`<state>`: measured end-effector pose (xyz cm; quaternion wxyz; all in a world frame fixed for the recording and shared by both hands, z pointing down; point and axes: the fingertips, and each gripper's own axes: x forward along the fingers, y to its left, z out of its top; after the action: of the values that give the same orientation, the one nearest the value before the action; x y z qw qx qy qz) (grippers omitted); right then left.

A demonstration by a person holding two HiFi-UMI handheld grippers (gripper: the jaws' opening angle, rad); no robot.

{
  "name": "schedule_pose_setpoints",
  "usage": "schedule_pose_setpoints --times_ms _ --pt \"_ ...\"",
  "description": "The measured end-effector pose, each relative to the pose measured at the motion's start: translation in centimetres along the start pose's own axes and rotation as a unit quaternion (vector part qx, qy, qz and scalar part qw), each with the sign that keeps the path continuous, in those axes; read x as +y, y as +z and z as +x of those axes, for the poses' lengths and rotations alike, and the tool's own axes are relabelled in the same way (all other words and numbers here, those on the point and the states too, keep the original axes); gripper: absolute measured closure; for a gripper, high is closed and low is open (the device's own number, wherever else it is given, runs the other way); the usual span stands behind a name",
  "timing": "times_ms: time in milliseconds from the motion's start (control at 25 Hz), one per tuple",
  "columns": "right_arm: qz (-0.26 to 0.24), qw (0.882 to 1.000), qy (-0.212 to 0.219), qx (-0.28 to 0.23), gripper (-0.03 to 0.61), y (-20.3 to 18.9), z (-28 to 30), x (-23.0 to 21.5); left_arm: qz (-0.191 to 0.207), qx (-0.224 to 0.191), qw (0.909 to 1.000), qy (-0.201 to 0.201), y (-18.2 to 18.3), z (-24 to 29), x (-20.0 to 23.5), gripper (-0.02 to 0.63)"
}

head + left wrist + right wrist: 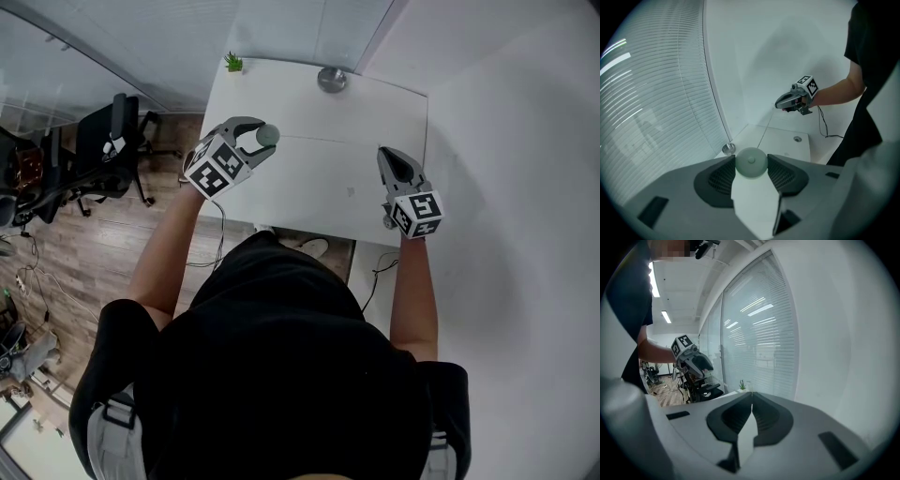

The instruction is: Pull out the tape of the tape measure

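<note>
Over the desk (319,192), left hand-held gripper (263,138) is clamping the tape measure (751,162); right hand-held gripper (385,153), pressed together, is risking the tape slipping out under spring pull.

The right gripper (751,405) fills the lower half of the view, its two dark ribbed fingers (765,416) pressed together along a thin seam. Beyond it on the left, the left gripper (707,366) is held up on a bare forearm (654,351) that comes from a black sleeve (628,305). Its marker cube (683,343) sits on top, and how its fingers stand cannot be told from here. A small potted plant (742,385) stands at the far edge of the white desk (727,394), before the window blinds (759,333). Black office chairs (701,387) stand on a wooden floor (660,388) under ceiling strip lights (665,316).
</note>
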<state>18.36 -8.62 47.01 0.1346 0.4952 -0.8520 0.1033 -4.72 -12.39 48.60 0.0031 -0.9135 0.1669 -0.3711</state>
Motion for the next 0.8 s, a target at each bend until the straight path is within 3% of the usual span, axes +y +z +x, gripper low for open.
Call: schedule_pose_setpoints --times_ms 800 --pt "0.004 0.999 -0.029 0.015 0.569 -1.3 -0.7 -2.5 -0.034 0.010 0.9988 0.033 -2.2 -0.3 1.5 0.388"
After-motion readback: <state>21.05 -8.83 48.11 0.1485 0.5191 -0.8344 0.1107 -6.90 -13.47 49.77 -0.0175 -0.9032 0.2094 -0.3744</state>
